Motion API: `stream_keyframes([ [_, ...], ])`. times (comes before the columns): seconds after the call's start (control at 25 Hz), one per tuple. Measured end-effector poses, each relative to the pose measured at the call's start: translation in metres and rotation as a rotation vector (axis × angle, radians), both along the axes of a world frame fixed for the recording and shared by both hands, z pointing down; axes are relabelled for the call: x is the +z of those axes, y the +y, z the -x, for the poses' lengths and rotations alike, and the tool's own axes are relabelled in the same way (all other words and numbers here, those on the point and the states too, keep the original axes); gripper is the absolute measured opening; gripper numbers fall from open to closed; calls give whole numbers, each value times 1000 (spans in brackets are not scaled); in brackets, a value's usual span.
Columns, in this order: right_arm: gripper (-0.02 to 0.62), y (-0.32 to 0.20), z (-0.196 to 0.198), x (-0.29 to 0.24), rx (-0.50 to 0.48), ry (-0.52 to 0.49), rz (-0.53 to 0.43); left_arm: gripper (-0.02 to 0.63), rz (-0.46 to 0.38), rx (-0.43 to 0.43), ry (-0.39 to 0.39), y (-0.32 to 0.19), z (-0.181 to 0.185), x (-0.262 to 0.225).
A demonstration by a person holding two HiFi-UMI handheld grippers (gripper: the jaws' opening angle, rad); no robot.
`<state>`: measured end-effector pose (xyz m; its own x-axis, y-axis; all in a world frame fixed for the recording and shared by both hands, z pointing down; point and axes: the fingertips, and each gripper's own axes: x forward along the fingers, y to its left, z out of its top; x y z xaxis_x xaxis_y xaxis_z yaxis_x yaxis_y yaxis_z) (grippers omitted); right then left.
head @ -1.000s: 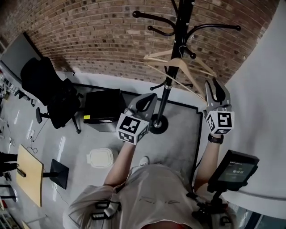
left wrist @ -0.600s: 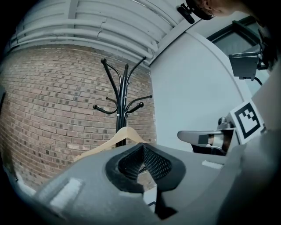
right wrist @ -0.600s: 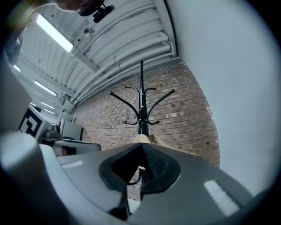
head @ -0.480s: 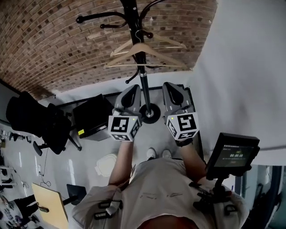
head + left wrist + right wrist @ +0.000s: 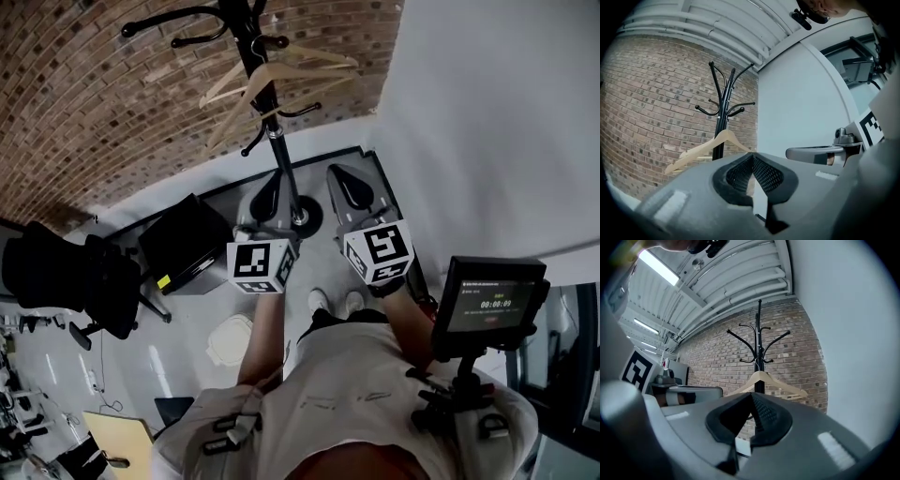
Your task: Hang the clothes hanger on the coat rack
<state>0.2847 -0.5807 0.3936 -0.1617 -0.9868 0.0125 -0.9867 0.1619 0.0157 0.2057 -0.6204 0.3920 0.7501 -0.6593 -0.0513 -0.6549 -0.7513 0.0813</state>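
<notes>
The black coat rack (image 5: 277, 155) stands by the brick wall, its round base (image 5: 305, 220) on the floor. A pale wooden hanger (image 5: 265, 77) hangs from one of its arms; a second seems to hang close behind it. Both grippers point level toward the rack, well short of it, side by side. My left gripper (image 5: 266, 190) is shut and empty; in the left gripper view its pads (image 5: 752, 159) meet below the hanger (image 5: 717, 144). My right gripper (image 5: 343, 180) is also shut on nothing (image 5: 751, 398), with hanger (image 5: 765, 379) and rack (image 5: 759, 341) ahead.
A white wall (image 5: 487, 122) runs close along the right. Left of the rack stand a black box (image 5: 183, 246) and a black office chair (image 5: 66, 281). A white round object (image 5: 230, 339) lies on the floor. A small screen (image 5: 489, 305) is mounted at my right side.
My right gripper left the hanger's right end, dropped and drew back beside the left gripper, jaws now shut. The head view swung, so the rack sits further up and left.
</notes>
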Motion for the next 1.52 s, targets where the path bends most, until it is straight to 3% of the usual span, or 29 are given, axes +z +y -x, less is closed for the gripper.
stream_keyframes([
  [0.2, 3, 29, 2, 5, -50, -56, -13, 2, 49, 105, 38, 37, -23, 7],
  [0.32, 2, 53, -16, -6, -75, -166, -41, 2, 1, 73, 26, 66, -32, -10],
  [0.44, 2, 92, -43, -7, -59, -125, -36, 2, 1, 63, 11, 103, -49, -12],
  [0.64, 3, 185, -75, 32, -77, -152, 48, 2, 67, 7, 23, 188, -84, 20],
  [0.8, 3, 246, -101, 83, -65, -206, 205, 2, 121, -24, -27, 266, -112, 52],
  [0.88, 3, 267, -106, 88, -74, -215, 226, 3, 103, -60, -70, 291, -113, 52],
  [1.12, 3, 292, -105, 34, -95, -161, 96, 3, 6, -147, -84, 315, -94, 10],
  [1.52, 3, 311, -58, -3, -140, -117, 23, 3, -33, -175, -72, 334, -52, -16],
])
